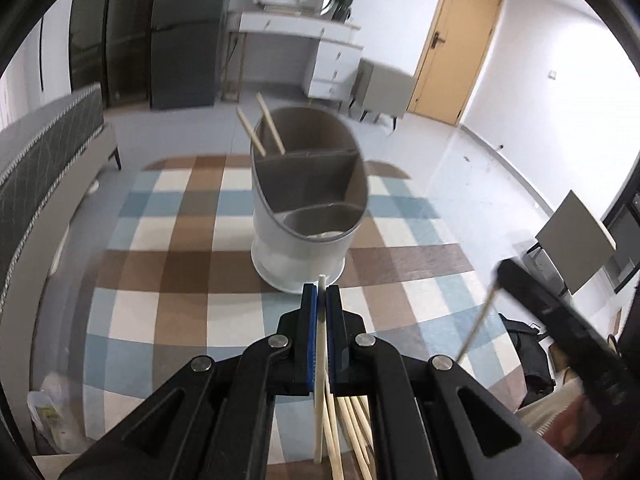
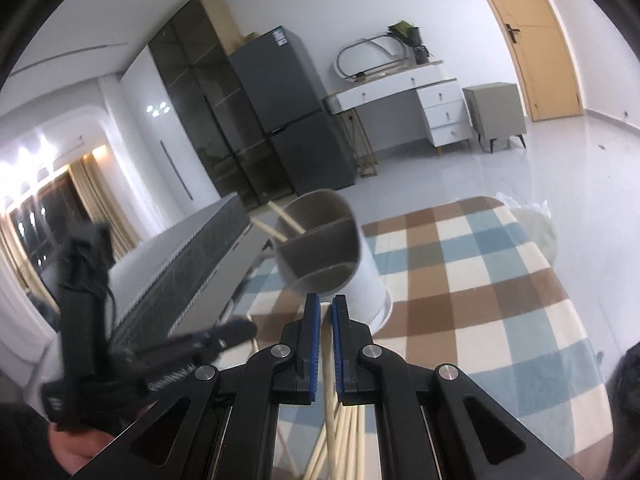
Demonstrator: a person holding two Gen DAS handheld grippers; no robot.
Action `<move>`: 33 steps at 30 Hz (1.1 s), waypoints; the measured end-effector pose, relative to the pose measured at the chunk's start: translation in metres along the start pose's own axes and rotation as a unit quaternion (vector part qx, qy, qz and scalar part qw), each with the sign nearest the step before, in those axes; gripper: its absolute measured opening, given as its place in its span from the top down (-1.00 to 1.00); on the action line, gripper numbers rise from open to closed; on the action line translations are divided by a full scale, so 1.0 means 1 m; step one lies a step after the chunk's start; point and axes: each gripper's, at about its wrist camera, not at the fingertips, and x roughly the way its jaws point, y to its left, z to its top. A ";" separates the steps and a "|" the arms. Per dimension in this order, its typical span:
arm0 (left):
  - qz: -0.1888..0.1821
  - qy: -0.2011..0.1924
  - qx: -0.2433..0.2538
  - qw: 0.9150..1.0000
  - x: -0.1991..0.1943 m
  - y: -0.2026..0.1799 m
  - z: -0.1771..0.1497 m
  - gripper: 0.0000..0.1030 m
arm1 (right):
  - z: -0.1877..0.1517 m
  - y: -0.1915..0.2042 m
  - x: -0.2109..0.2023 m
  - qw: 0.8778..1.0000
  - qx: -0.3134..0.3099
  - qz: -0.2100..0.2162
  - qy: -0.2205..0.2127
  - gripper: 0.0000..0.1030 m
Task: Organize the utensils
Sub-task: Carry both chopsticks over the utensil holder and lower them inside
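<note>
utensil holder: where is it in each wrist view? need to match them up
Left wrist: utensil holder centre frame, just beyond the left gripper, which grips one chopstick.
Right wrist: holder centre, tilted, beyond the right gripper.
Shared landmark: the two chopsticks leaning in its far compartment, over the checked cloth.

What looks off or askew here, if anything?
Nothing spilled or damaged. The utensil holder stands upright on the checked tablecloth; its two chopsticks lean left in the far compartment, the others look empty. The left claw and the right claw each grip one chopstick, the rest lying loose beneath.
</note>
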 end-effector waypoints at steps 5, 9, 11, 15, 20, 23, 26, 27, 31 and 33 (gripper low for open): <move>-0.010 -0.003 0.010 1.000 -0.007 0.000 0.002 1.00 | -0.002 0.005 -0.011 1.000 -0.001 -0.014 -0.012 0.90; -0.012 0.004 0.022 1.000 -0.015 -0.001 0.002 1.00 | 0.000 0.006 -0.019 0.999 0.004 -0.026 -0.020 0.90; -0.014 0.008 0.029 0.999 -0.018 -0.001 0.002 1.00 | 0.002 0.007 -0.024 0.999 0.003 -0.029 -0.025 0.90; -0.023 0.024 0.034 0.999 -0.021 -0.001 0.005 1.00 | 0.007 0.013 -0.033 0.999 -0.006 -0.030 -0.040 0.90; -0.030 0.023 0.026 0.999 -0.031 0.002 0.010 1.00 | 0.015 0.020 -0.039 0.998 -0.020 -0.029 -0.056 0.90; -0.042 0.017 0.016 0.999 -0.038 0.005 0.018 1.00 | 0.022 0.022 -0.037 0.997 -0.024 -0.029 -0.062 0.90; -0.052 0.015 0.006 0.999 -0.045 0.009 0.029 1.00 | 0.031 0.025 -0.036 0.997 -0.031 -0.027 -0.070 0.90; -0.053 0.015 0.003 0.999 -0.046 0.010 0.033 1.00 | 0.036 0.026 -0.034 0.996 -0.034 -0.026 -0.072 0.90; -0.059 0.010 -0.016 0.998 -0.051 0.020 0.053 1.00 | 0.051 0.028 -0.025 0.996 -0.044 -0.023 -0.073 0.90; -0.056 0.008 -0.019 0.998 -0.052 0.023 0.063 1.00 | 0.061 0.030 -0.020 0.996 -0.043 -0.020 -0.074 0.90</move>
